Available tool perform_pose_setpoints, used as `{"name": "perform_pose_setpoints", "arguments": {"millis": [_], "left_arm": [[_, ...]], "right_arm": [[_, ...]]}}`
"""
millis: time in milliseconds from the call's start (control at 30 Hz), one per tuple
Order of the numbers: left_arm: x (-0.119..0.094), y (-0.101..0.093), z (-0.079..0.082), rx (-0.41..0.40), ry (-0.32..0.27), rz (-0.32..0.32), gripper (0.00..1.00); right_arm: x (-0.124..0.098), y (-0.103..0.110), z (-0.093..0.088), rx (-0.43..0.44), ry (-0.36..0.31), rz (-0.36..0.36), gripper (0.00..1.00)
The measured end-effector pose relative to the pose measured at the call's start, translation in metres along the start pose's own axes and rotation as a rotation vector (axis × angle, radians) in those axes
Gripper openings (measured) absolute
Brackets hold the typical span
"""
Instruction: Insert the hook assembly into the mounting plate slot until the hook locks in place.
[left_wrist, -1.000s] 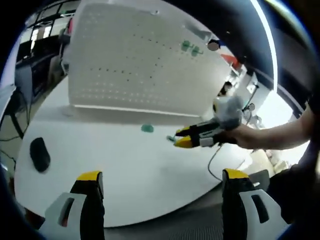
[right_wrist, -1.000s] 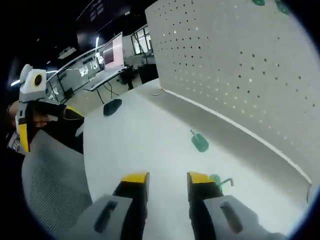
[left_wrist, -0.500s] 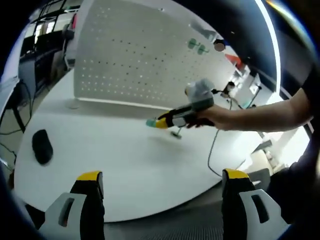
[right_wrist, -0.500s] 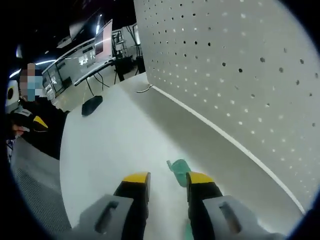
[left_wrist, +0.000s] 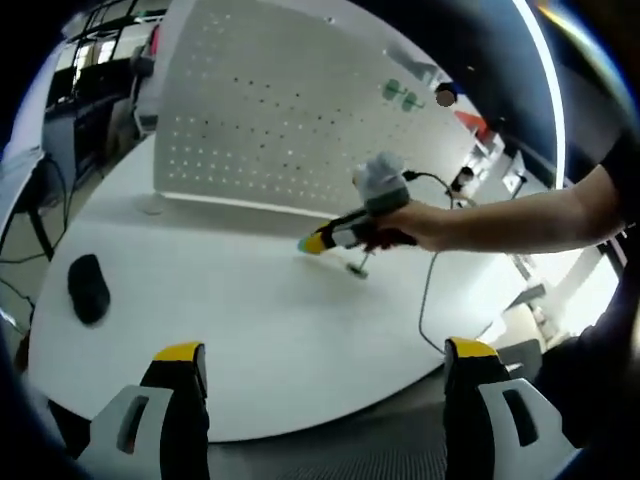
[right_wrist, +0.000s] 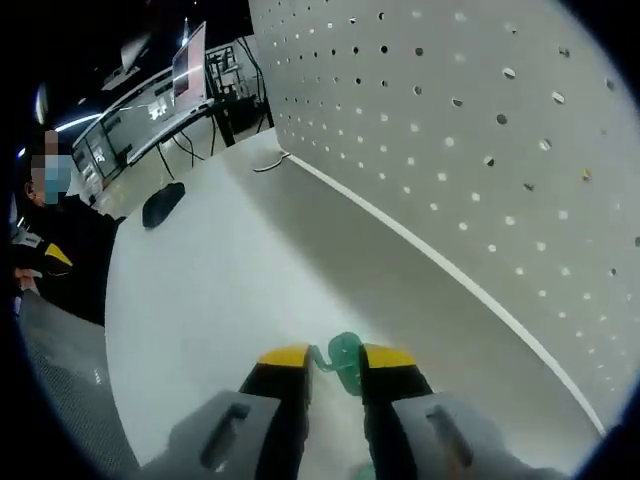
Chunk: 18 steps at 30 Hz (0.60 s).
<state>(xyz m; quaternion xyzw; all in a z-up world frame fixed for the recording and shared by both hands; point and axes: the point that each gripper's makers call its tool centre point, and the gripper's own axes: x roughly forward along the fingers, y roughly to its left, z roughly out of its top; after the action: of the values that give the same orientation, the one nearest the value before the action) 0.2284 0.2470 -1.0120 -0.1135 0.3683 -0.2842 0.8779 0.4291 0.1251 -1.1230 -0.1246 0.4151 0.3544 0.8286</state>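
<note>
Pegboard (right_wrist: 480, 130) is standing upright along the far edge of the white table (left_wrist: 250, 320), its face dotted with rows of small holes. In the right gripper view, the right gripper (right_wrist: 335, 357) is sitting low over the table just in front of the board, and its two yellow-tipped jaws are lying close on either side of a green hook piece (right_wrist: 343, 358). The jaws seem to be touching the piece, though the angle is too flat to be sure they are pinching it. In the left gripper view that same gripper is reaching in from the right, a person's hand (left_wrist: 420, 222) wrapped round its body, its yellow tip resting near the table just in front of the board's base. Just beside it, a second small hook part (left_wrist: 357, 267) is lying on the table. Two more green hooks (left_wrist: 400, 95) are hanging high on the board near its upper right corner. The left gripper (left_wrist: 325, 352) is hovering well back at the near edge of the table, its jaws spread wide apart with nothing between them. A black computer mouse (left_wrist: 88, 288) is lying on the table's left side, and a thin cable (left_wrist: 428, 300) is trailing off the right gripper across the table.
</note>
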Motion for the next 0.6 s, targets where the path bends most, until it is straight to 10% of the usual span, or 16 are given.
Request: {"name": "perform_pose_setpoints", "arguments": {"millis": [600], "left_arm": [[0.001,-0.004,0.002,0.012,-0.001,-0.006,1.00]], "right_arm": [[-0.015,-0.007,0.009,0.135,-0.061,-0.030,0.00]]}}
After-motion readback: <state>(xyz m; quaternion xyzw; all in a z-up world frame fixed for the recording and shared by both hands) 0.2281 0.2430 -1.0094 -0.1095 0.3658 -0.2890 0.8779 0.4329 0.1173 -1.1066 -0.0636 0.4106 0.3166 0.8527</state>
